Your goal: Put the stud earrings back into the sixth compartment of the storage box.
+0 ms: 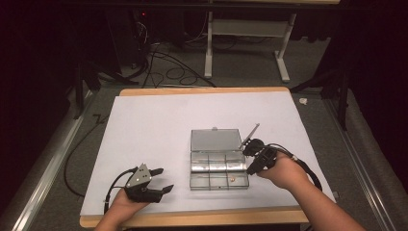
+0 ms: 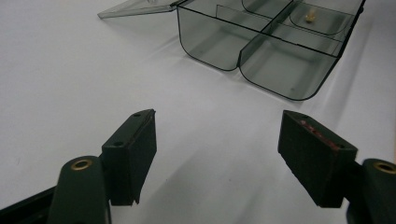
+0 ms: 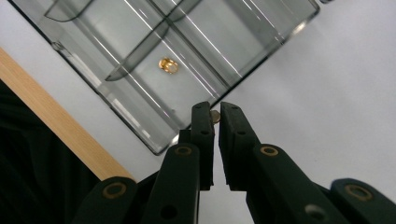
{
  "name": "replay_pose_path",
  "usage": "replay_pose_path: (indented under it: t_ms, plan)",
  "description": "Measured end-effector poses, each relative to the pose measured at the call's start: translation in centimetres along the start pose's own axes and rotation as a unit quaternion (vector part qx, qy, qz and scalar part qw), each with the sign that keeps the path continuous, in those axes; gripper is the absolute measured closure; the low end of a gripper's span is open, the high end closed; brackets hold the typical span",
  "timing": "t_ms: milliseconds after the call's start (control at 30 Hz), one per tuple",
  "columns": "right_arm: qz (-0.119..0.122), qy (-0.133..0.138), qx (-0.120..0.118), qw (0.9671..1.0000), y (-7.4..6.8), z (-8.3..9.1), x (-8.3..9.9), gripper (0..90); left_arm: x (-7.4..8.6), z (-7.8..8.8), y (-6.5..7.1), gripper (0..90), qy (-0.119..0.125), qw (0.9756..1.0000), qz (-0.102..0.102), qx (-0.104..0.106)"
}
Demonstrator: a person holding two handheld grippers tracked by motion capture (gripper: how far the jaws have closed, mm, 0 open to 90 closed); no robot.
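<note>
A clear plastic compartment box (image 1: pixel 219 185) lies open on the white sheet, its lid (image 1: pixel 215 140) folded back flat. One small brass piece (image 1: pixel 232 179) sits in a front compartment (image 3: pixel 168 65). My right gripper (image 1: pixel 250 169) hovers just beside the box's right front corner, and in the right gripper view it (image 3: pixel 215 109) is shut on another small brass piece (image 3: pixel 215 116) pinched at the very tips. My left gripper (image 1: pixel 161 179) rests near the table's front left, open and holding nothing (image 2: pixel 217 126), pointing toward the box (image 2: pixel 261 70).
The white sheet (image 1: pixel 159 130) covers most of the wooden table, whose bare front edge (image 1: pixel 192 219) runs below both hands. Cables trail from each gripper. Beyond the table stand a white desk frame (image 1: pixel 209 43) and floor cables.
</note>
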State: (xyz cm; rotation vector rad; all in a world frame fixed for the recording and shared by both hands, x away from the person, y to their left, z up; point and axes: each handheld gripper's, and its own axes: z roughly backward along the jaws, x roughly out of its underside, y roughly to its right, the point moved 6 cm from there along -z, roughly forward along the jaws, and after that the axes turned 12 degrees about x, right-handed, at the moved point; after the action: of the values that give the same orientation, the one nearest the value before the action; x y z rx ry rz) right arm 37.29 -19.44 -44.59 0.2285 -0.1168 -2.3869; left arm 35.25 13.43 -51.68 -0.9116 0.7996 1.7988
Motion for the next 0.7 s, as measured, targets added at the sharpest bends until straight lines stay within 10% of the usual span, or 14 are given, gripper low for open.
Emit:
replay_pose_path:
  t_ms: [700]
  plan:
    - [0.051, -0.009, -0.012, 0.9986, -2.7, -2.2, -2.1, 85.6, 0.0, 0.0, 0.0, 28.7, 0.003, 1.0, 0.0, 0.002]
